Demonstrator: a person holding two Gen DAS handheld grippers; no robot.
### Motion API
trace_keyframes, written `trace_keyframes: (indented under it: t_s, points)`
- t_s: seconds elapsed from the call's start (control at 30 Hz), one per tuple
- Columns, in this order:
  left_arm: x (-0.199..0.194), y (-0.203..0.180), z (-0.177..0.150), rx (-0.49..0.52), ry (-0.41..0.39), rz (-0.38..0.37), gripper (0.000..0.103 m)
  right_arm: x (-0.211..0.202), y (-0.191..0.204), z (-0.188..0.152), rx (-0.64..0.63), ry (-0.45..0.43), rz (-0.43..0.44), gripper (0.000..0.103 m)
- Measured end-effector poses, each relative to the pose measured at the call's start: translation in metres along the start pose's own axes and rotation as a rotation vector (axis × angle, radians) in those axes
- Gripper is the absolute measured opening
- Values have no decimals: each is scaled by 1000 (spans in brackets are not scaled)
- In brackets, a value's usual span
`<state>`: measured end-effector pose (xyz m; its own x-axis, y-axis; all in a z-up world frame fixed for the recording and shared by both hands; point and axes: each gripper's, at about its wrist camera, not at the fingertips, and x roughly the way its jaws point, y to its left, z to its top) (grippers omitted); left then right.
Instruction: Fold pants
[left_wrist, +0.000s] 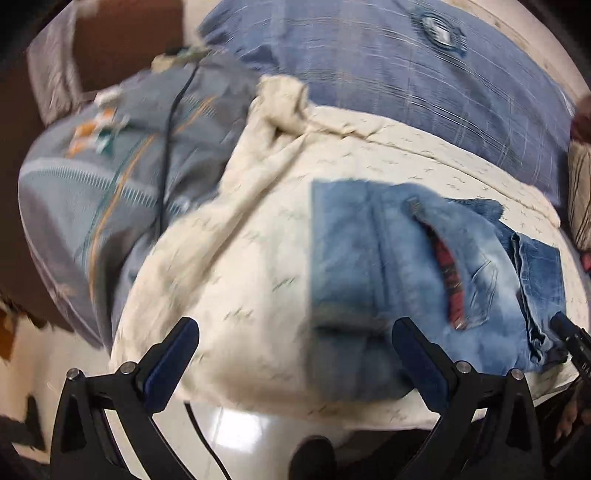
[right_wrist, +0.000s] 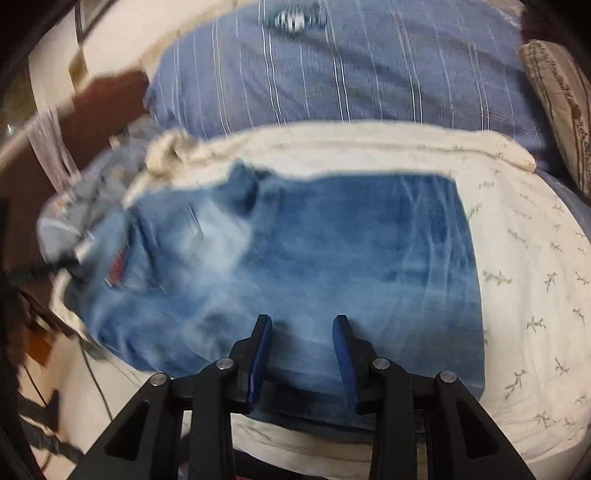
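Blue denim pants (left_wrist: 406, 266) lie folded on a cream bed cover (left_wrist: 258, 280), with a red inner waistband showing. In the left wrist view my left gripper (left_wrist: 295, 328) is wide open and empty, just in front of the pants' near left corner. In the right wrist view the pants (right_wrist: 314, 266) fill the middle as a flat folded slab. My right gripper (right_wrist: 302, 325) is open, its jaws partly apart over the near edge of the denim, holding nothing. The right gripper's tip (left_wrist: 565, 328) shows at the right edge of the left wrist view.
A blue striped pillow (right_wrist: 332, 66) lies beyond the pants. A grey patterned quilt (left_wrist: 122, 177) with a black cable (left_wrist: 168, 147) lies to the left. A brown patterned pillow (right_wrist: 561, 103) is at the right. The bed's near edge drops to a pale tiled floor (left_wrist: 229, 432).
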<state>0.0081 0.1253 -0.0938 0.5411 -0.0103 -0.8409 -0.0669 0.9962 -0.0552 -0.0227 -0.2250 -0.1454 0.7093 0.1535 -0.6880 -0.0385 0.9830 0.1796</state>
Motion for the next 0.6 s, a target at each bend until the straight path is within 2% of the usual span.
trace_keyframes:
  t_s: [0.1, 0.17, 0.23, 0.43, 0.6]
  points:
    - [3, 8, -14, -41, 18, -52, 103, -7, 4, 1, -3, -48, 5, 38]
    - [9, 9, -18, -73, 44, -128, 103, -13, 2, -1, 1, -53, 0, 38]
    - [14, 8, -21, -116, 66, -163, 103, -14, 0, 0, 15, -48, 6, 38]
    - [32, -7, -23, -163, 79, -228, 103, -12, -5, -2, 29, -34, 5, 39]
    - [46, -12, -16, -192, 83, -235, 103, -9, -8, -2, 51, -24, 4, 38]
